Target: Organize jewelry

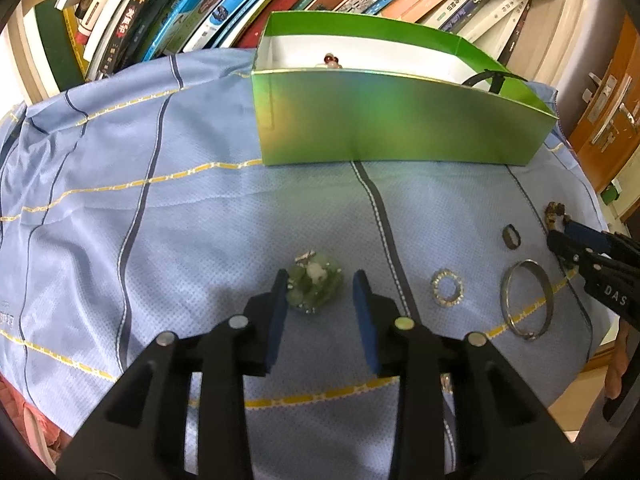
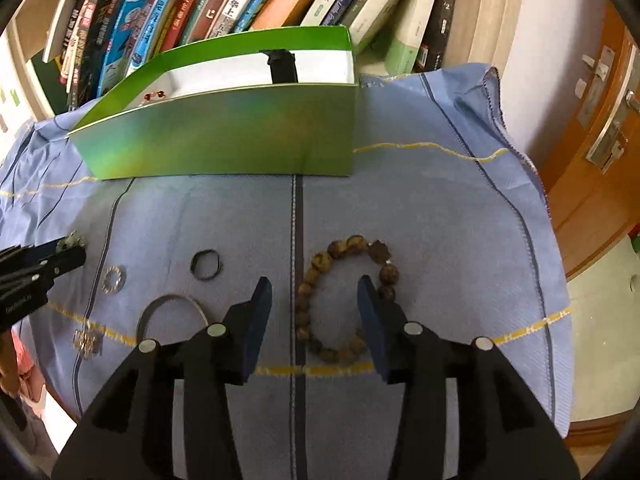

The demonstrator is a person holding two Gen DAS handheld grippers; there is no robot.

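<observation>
A clump of pale green beads, a bracelet (image 1: 316, 282), lies on the blue cloth between the fingers of my left gripper (image 1: 320, 286). The left pad is against it and the right pad stands clear, so the gripper is open. My right gripper (image 2: 314, 292) hangs open over a brown bead bracelet (image 2: 320, 261), its right finger over the loop's right side and nothing pinched. Between the two lie a crystal ring (image 1: 437, 284), a silver bangle (image 1: 505, 294) and a dark ring (image 2: 206, 265). The green box (image 1: 400, 120) behind holds red beads (image 1: 331, 59) and a black item (image 2: 282, 66).
A row of leaning books (image 1: 224, 4) stands behind the box. A small sparkly piece (image 2: 86, 340) lies near the cloth's front left. The cloth's right edge (image 2: 536, 248) drops off toward a wooden door (image 2: 600, 132). Open cloth stretches left of the box.
</observation>
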